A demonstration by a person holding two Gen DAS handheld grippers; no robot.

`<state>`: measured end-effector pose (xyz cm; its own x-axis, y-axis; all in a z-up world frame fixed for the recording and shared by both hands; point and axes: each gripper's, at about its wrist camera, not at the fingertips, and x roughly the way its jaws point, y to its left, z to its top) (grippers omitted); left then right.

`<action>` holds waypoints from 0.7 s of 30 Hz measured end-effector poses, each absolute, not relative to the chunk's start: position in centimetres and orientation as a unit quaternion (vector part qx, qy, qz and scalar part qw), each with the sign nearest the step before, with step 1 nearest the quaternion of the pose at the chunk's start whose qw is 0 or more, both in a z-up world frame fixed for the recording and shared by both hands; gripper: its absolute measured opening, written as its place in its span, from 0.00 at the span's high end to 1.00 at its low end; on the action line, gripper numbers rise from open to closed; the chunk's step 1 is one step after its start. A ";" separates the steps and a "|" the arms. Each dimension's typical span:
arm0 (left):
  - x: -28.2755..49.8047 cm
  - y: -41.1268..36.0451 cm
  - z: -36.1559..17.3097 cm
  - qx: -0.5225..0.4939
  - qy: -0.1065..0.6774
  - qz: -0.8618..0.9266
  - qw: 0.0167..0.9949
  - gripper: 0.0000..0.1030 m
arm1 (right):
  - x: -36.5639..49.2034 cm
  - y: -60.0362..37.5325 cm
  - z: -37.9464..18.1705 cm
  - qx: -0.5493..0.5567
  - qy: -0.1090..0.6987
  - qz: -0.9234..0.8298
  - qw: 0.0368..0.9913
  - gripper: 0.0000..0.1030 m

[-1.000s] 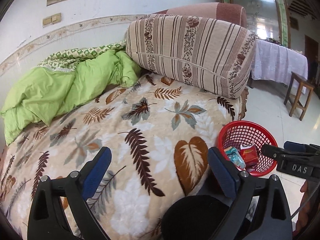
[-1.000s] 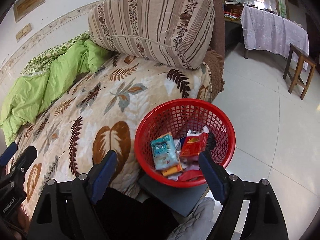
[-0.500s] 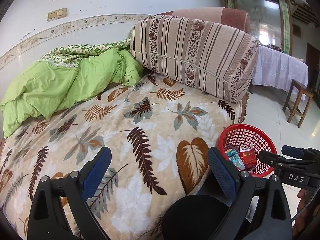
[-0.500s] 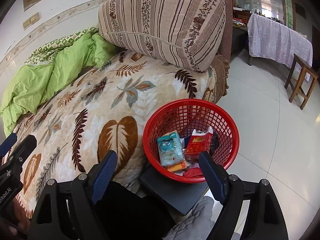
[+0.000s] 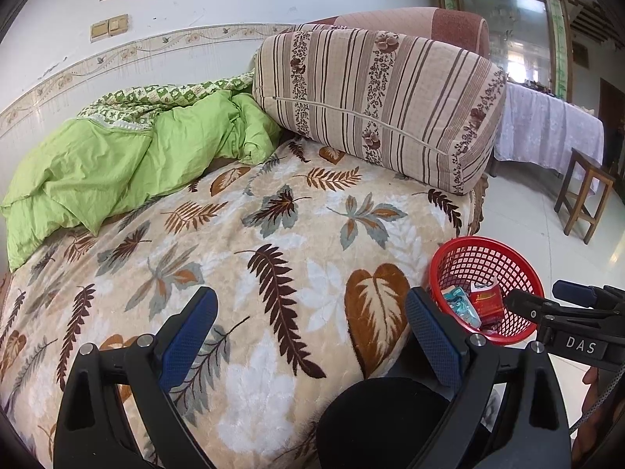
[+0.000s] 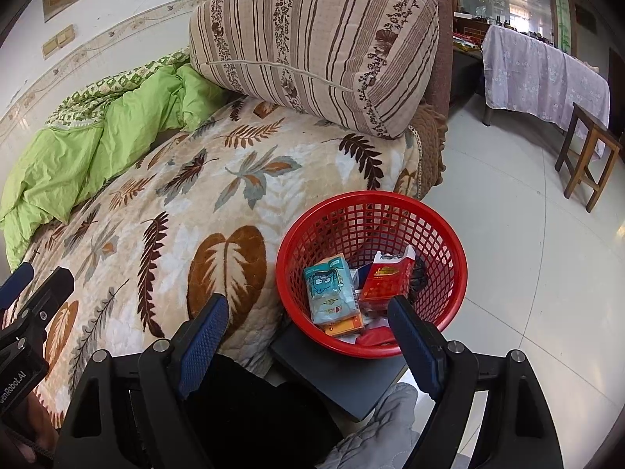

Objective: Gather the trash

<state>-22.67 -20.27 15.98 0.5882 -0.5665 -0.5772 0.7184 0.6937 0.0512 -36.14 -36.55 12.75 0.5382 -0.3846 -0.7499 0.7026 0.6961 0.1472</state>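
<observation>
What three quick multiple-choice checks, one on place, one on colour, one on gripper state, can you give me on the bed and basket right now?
1. Where is the basket?
A. on the leaf-print blanket
B. beside the bed, on a dark flat slab
C. under the wooden stool

2. What colour is the crumpled quilt by the wall?
A. green
B. purple
C. red

3. How is the right gripper?
A. shut on the teal packet
B. shut and empty
C. open and empty

Answers:
1 B: its base rests on the dark slab at the bed's edge.
2 A: the quilt's fabric is bright green.
3 C: its pads stand wide apart, and the teal packet lies in the basket.
</observation>
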 end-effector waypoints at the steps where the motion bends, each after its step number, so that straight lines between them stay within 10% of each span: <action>1: -22.7 -20.3 16.0 0.141 0.270 -0.365 0.880 0.07 | -36.1 -36.6 12.7 0.222 0.358 -0.320 0.848 0.17; 21: -22.6 -20.0 15.6 0.144 0.269 -0.362 0.881 0.07 | -36.1 -36.3 12.6 0.218 0.361 -0.322 0.848 0.17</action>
<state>-22.61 -20.00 15.59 0.5931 -0.5609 -0.5777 0.7157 0.6959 0.0592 -36.05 -36.33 12.58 0.5322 -0.3880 -0.7525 0.7024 0.6986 0.1366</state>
